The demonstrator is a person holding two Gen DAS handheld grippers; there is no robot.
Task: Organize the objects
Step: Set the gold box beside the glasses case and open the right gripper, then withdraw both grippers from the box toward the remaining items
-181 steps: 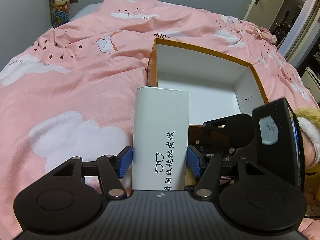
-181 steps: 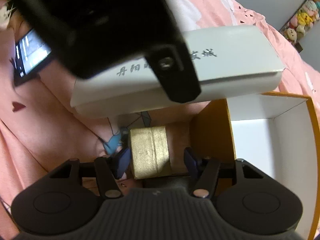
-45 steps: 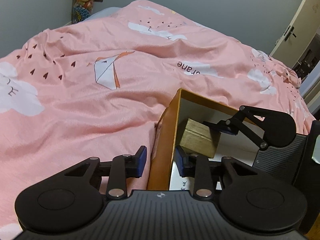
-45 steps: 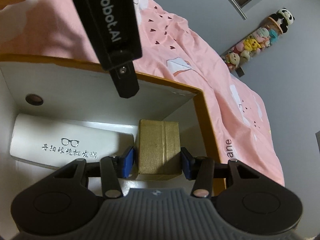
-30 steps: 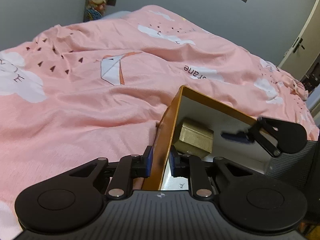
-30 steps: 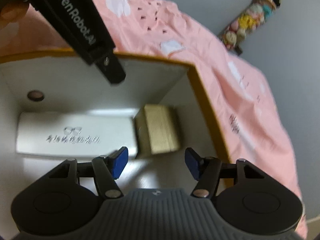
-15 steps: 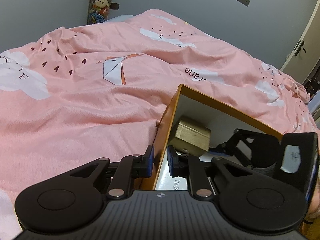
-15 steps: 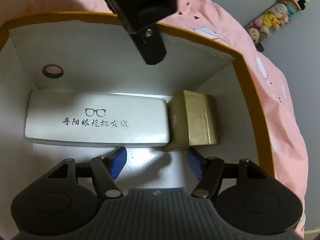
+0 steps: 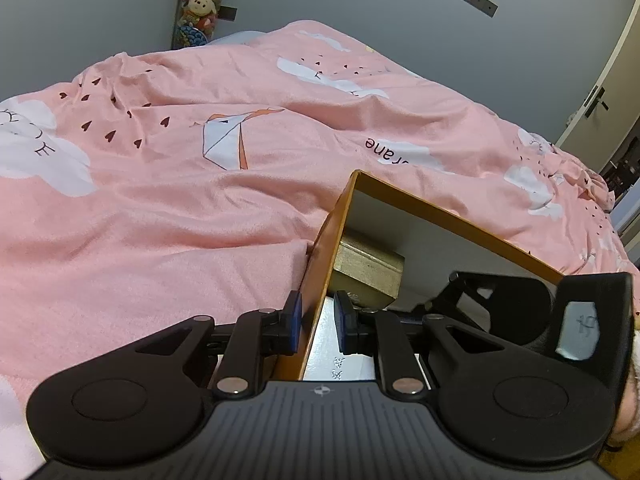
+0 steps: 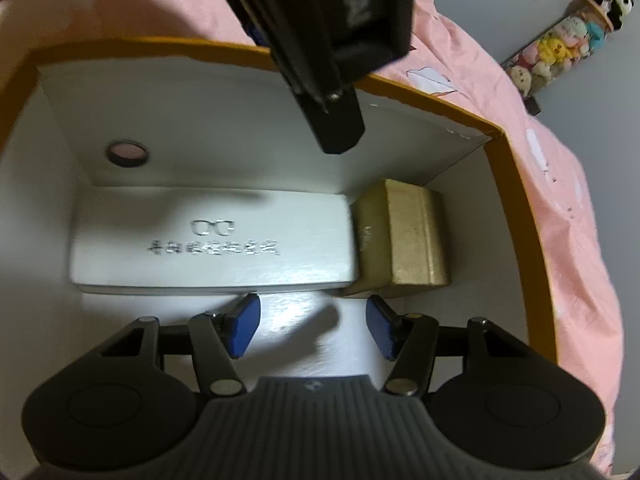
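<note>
The orange box sits on the pink bed cover, white inside. On its floor, against the wall that has a small round hole, lies a white glasses case with a printed glasses mark. Touching the case's end, in the box corner, stands a gold block.

The left gripper straddles one side wall of the box, one blue pad outside and one inside; its jaws are nearly closed on the wall, though a narrow gap shows at the inner pad, so I cannot tell if they truly pinch it. The right gripper hangs over the box floor just short of the case and block, jaws spread wide and holding nothing.

Beyond the box, at the grey wall, hangs a column of plush toys.
</note>
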